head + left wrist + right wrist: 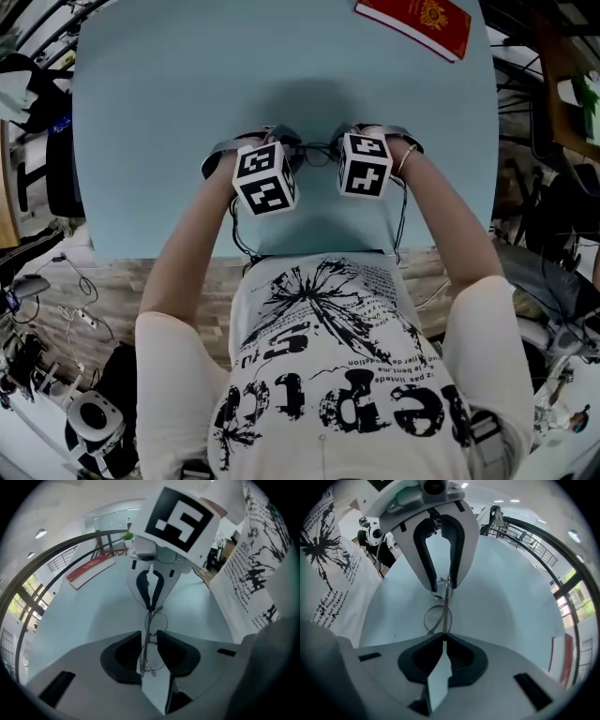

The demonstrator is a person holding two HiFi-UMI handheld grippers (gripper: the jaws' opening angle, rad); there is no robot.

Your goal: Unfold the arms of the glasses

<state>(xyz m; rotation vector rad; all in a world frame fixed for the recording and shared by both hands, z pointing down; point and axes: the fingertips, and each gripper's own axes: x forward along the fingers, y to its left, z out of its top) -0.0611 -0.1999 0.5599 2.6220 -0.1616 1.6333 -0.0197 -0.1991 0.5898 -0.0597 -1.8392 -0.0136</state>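
Thin wire-framed glasses (316, 152) are held between my two grippers over a light blue table (159, 112), close to its near edge. My right gripper (443, 637) is shut on one end of the glasses (437, 618), its tips meeting on the frame. In the left gripper view the right gripper (151, 605) pinches the far end. My left gripper (149, 641) stands open, a narrow gap between its pads. The glasses (157, 620) run through that gap without being pressed. Both grippers point steeply down. In the head view the marker cubes hide the jaws.
A red book (417, 23) lies at the table's far right corner. The person's torso is against the near edge. Chairs, cables and equipment crowd the floor around the table.
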